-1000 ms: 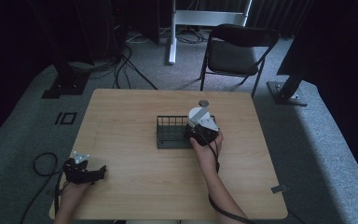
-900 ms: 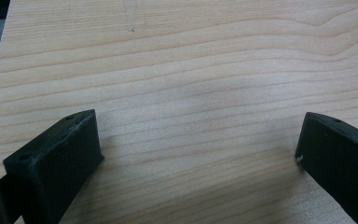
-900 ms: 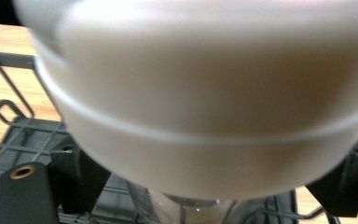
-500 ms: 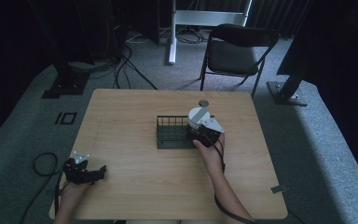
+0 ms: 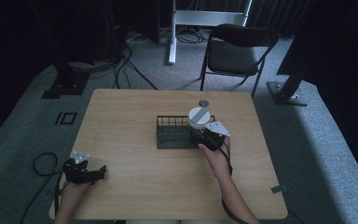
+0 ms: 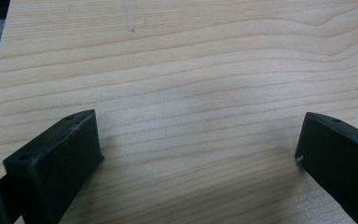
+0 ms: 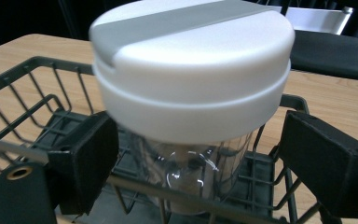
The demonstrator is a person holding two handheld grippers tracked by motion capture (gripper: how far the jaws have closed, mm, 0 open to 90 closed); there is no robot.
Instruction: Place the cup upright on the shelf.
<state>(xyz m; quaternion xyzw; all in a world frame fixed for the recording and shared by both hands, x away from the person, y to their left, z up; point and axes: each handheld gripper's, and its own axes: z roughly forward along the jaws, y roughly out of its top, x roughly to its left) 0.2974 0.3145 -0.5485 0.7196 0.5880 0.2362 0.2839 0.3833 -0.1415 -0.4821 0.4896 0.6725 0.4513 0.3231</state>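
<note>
1. A clear jar with a broad white lid stands upright at the right end of a dark wire basket, which sits near the middle of the wooden surface.
2. The right hand-held gripper is at the jar with its jaws spread to either side of the clear body, just under the lid. Both pads stand off the wall, so it is open and grips nothing.
3. The left hand-held gripper rests at the near left corner of the surface, well apart from the basket. Its jaws are wide open over bare wood.
4. A small round object lies on the surface just beyond the basket; what it is cannot be told.
5. Handling, as a judgement: the jar looks rigid and light, and it seems empty. The clear wall is smooth and probably slippery.
6. The body is narrower than the lid, so a hold just below the lid's overhang seems safest; the rim would stop the jar sliding down.
7. Squeezing the lid itself risks turning or loosening it, and the basket wires may catch the jaws.
</note>
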